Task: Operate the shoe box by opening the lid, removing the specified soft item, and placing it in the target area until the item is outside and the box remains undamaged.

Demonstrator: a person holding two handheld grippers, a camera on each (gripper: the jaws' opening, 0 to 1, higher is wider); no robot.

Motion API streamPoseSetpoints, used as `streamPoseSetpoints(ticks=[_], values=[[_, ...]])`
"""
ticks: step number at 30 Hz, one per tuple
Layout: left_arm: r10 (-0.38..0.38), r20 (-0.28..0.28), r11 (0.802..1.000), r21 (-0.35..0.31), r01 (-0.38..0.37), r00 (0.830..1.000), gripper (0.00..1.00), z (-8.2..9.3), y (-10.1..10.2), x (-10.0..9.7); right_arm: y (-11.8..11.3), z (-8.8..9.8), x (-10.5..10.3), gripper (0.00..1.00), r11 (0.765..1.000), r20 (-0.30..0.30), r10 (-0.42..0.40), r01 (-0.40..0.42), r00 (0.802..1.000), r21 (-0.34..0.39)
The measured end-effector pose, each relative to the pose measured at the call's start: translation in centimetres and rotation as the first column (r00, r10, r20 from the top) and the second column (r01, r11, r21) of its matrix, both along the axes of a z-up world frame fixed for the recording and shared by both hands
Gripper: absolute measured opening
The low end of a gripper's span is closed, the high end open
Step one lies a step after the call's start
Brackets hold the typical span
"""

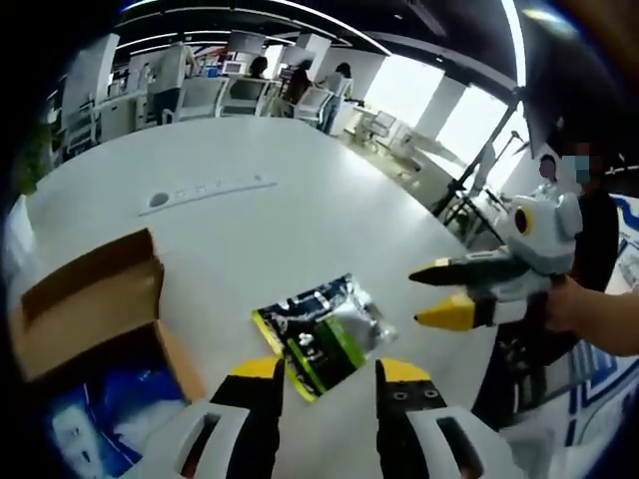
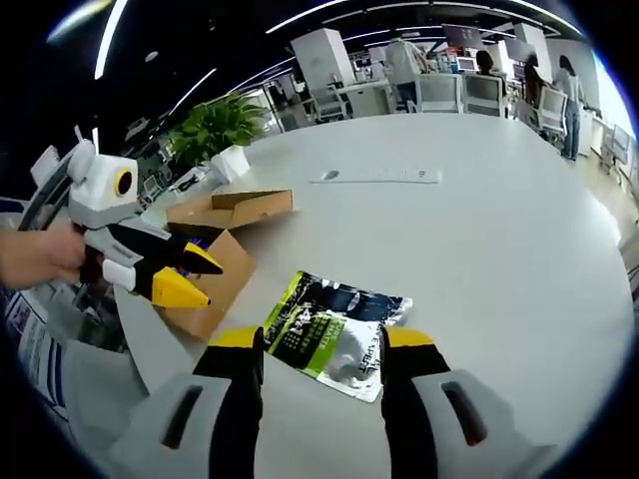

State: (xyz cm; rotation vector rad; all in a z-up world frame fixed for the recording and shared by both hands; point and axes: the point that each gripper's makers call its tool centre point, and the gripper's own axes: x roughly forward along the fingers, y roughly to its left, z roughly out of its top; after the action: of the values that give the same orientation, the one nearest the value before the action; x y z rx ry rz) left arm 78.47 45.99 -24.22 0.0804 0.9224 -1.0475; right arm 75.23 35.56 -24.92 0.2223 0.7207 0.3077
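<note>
The soft item, a crinkled foil pouch [image 1: 324,334] printed in black, silver and lime green, lies flat on the white bench [image 1: 250,230], outside the shoe box and just beside it. In the right gripper view the same pouch [image 2: 334,334] sits straight ahead of the jaws, with one silver corner reaching toward the right-hand jaw tip.

The shoe box [image 1: 95,319] is brown cardboard and stands open at the near edge of the bench, its lid flap tilted up and back. Something blue and white shows inside it, too blurred to name. In the right gripper view the box [image 2: 225,249] is seen from the other side, its flap folded outward, with no tear or crush visible on the parts that show.

The left gripper [image 1: 327,379] hangs over the bench with its yellow-tipped jaws spread apart and nothing between them; the pouch lies beyond the tips, untouched. The right gripper [image 2: 324,349] is likewise released, jaws wide, hovering above the pouch without gripping it. Each gripper also appears in the other's view, held in a person's hand, jaws parted.

A potted green plant [image 2: 215,130] stands at the far edge of the bench. Beyond are office desks, chairs and several people.
</note>
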Motion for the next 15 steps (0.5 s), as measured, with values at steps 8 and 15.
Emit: streamPoseSetpoints(ticks=[8,15], values=[[0.014,0.019,0.999,-0.041,-0.013,1.0,0.41,2.2,4.2,0.0,3.3,1.3,-0.1,0.47,1.0,0.002,0.026,-0.026,1.0,-0.012],[0.056,0.054,0.997,-0.064,-0.052,0.997,0.46,3.8,9.4,0.4,7.0,2.8,0.6,0.48,0.998,0.023,0.063,-0.062,0.998,-0.018]])
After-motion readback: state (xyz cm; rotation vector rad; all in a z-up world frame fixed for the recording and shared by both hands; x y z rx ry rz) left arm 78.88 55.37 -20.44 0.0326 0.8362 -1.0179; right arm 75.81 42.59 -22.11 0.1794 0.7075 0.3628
